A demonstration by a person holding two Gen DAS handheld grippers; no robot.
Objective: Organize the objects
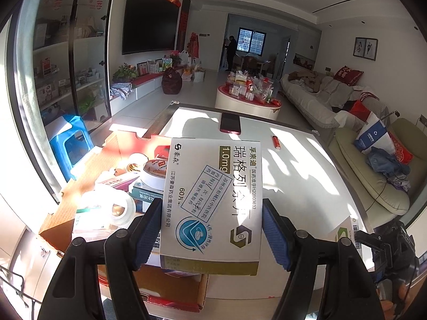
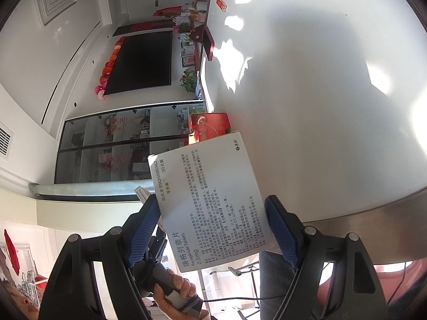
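Observation:
My left gripper (image 1: 212,205) is shut on a white medicine box (image 1: 213,194) marked 1.0mg, its blue pads (image 1: 148,229) pressing both long edges. I hold it above the near right corner of an open cardboard box (image 1: 57,226), which contains tape rolls (image 1: 121,208) and other medicine boxes. My right gripper (image 2: 211,200) is shut on a second white medicine box (image 2: 210,208) marked 0.5mg, held beyond the edge of the white table (image 2: 320,80). In the left wrist view that second box (image 1: 344,233) shows at the lower right. A hand (image 2: 173,290) grips the left gripper's handle.
A dark phone (image 1: 230,122) and a small red lighter (image 1: 276,142) lie on the far part of the table (image 1: 307,173). A blue stool (image 1: 69,144) stands to the left. Beyond are a round coffee table (image 1: 245,98) and sofas (image 1: 368,176).

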